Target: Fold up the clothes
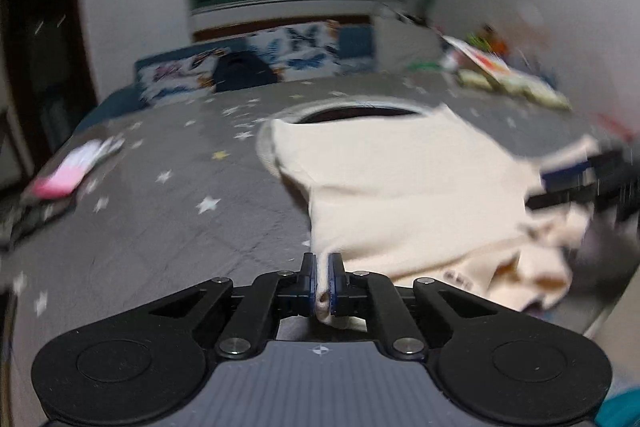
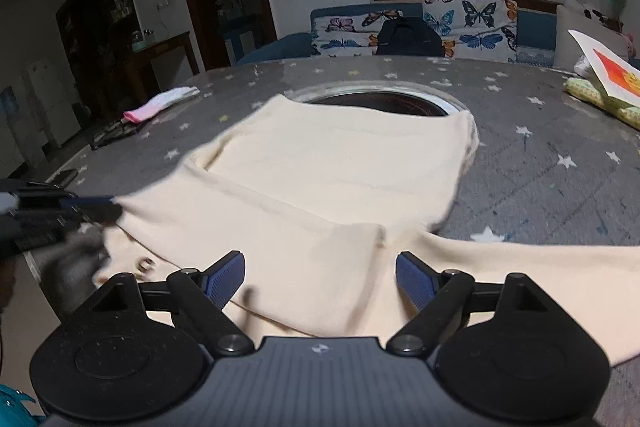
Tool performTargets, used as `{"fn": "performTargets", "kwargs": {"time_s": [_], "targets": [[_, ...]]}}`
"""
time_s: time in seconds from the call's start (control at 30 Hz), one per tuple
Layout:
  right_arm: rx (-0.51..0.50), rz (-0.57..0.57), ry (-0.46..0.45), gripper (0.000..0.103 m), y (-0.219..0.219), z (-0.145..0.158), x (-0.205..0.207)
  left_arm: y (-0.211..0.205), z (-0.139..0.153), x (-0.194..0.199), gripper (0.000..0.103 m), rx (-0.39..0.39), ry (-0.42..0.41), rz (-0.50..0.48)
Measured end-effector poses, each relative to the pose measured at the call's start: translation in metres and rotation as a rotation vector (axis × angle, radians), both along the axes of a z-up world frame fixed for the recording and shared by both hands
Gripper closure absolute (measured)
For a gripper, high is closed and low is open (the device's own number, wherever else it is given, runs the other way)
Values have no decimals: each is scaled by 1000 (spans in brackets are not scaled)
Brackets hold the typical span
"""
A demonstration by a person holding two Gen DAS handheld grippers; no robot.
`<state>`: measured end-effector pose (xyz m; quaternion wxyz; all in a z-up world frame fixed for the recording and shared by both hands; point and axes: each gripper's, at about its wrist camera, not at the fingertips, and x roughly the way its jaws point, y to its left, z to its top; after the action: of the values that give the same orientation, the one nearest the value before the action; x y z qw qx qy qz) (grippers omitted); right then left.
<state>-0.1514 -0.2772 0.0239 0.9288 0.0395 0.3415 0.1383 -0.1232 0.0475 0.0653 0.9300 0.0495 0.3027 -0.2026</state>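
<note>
Cream garment (image 2: 336, 187) covers middle and near part of worktop (image 2: 560, 187), far edge overlapping round recess (image 2: 380, 101). Bare worktop right of garment, up to yellow cloth and card (image 2: 600, 83) at far right edge. Left side bare too, apart from pink-and-white sock (image 2: 160, 103) and dark item (image 2: 116, 131) near rim. Backpack (image 2: 410, 37) beyond far edge.

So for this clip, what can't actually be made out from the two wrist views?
- Left wrist view: motion blur smears the right gripper at the edge; its jaw state is unreadable there.
- Left wrist view: small dark print on the cream garment is too blurred to read.
- Right wrist view: the garment's sleeve is cut off by the frame edge.
- Both views: the garment covers part of the round table opening.
- Right wrist view: left gripper blurred at the edge.
</note>
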Motion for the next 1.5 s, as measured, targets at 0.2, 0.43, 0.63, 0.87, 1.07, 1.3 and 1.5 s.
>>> {"fn": "performTargets", "kwargs": {"time_s": [0.2,0.43,0.63,0.87,1.07,1.3,1.5], "targets": [[-11,-12,7,17,-6,-6,-7,16,5,18,88,-71,92,64],[19,-44,10,17,-15,-6,-11,-20,22,41,62,-19,4,-11],[22,-50,10,17,-17,-7,-13,-41,0,79,76,-1,38,16],[14,-46,11,14,-17,-9,-11,-26,-7,81,94,-38,39,78],[-4,-26,3,8,-15,-11,-11,-1,-15,86,99,-70,84,167],[-7,-35,-5,10,-14,-7,-10,-8,13,70,98,-94,-4,92],[-24,-81,-7,14,-22,-4,-12,-41,-2,70,96,-26,44,-48]]}}
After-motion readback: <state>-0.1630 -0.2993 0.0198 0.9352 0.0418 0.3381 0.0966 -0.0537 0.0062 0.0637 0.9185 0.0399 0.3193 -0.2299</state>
